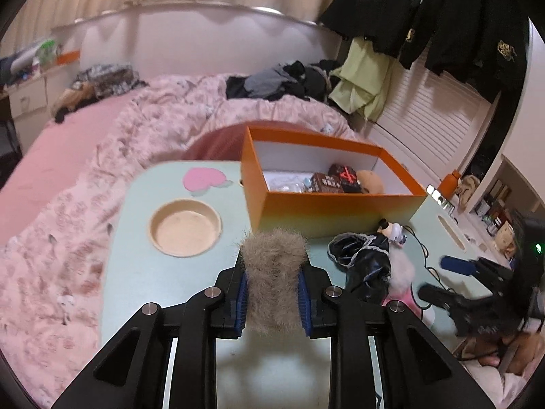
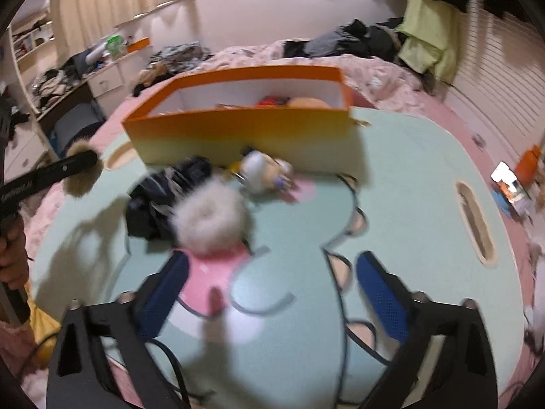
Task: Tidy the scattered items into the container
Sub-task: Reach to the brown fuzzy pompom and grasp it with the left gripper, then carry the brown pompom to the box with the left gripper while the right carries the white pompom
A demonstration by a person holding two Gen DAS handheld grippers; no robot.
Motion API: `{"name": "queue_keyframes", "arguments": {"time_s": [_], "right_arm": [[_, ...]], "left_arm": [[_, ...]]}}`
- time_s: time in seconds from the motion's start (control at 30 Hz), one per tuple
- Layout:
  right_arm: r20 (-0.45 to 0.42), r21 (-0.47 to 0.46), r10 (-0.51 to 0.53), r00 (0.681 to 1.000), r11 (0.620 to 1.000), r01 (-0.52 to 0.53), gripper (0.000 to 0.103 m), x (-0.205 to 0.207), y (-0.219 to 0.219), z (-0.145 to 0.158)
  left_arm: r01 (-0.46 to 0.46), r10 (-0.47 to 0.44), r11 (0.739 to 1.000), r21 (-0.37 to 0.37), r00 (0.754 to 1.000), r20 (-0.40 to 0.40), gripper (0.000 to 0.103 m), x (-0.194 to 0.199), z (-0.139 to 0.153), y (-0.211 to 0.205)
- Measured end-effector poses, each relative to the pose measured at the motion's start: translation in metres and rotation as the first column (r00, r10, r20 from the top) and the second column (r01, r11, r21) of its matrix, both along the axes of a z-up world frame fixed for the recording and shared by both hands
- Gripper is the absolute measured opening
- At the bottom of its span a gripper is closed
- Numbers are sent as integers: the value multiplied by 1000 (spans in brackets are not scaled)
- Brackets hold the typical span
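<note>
My left gripper [image 1: 273,266] is shut on a grey-brown furry piece [image 1: 274,279], held above the pale green table [image 1: 163,272]; the furry piece [image 2: 81,170] also shows at the left of the right wrist view. Behind it stands the orange box [image 1: 327,204] with several small items inside. A black frilly cloth [image 1: 361,255], a small doll figure [image 1: 391,231] and a white fluffy ring [image 2: 207,214] lie in front of the box [image 2: 238,133]. My right gripper [image 2: 272,272] stands open above the table, short of the fluffy ring, with nothing between its fingers.
A round recessed cup holder [image 1: 185,226] and a pink heart sticker [image 1: 202,177] are on the table's left. A black cable [image 2: 344,272] runs across the table. A slot handle [image 2: 475,221] is at the right edge. A pink bed [image 1: 85,170] with clothes surrounds the table.
</note>
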State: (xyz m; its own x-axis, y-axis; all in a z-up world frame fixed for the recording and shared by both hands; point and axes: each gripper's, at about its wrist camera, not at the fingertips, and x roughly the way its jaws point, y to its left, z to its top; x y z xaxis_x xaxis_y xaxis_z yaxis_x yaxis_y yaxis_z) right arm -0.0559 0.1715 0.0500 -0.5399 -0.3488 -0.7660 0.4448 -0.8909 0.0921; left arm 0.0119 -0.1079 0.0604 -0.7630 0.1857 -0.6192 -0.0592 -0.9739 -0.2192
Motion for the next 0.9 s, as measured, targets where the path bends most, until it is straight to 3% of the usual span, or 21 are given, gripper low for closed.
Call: {"name": "queue_keyframes", "arguments": {"time_s": [0.13, 0.4, 0.47, 0.53, 0.57, 0.9], "right_arm": [[13, 16, 37, 999, 999, -37, 67, -18, -20, -2], [39, -18, 113, 993, 993, -113, 62, -25, -38, -12], [59, 1, 135, 989, 991, -136, 58, -19, -39, -19], [19, 51, 146, 989, 988, -147, 55, -13, -44, -22], [7, 68, 146, 989, 987, -146, 42, -11, -45, -22], [-42, -74, 115, 992, 990, -118, 42, 1, -11, -6]], "left_arm": [[19, -19, 1000, 15, 1000, -18, 23, 3, 7, 2], [39, -39, 999, 17, 999, -2, 23, 2, 3, 9], [39, -39, 999, 20, 999, 0, 23, 2, 3, 10], [39, -39, 999, 17, 999, 0, 23, 2, 3, 10], [40, -40, 999, 17, 999, -1, 23, 2, 3, 10], [50, -50, 999, 19, 999, -10, 23, 3, 5, 14]]}}
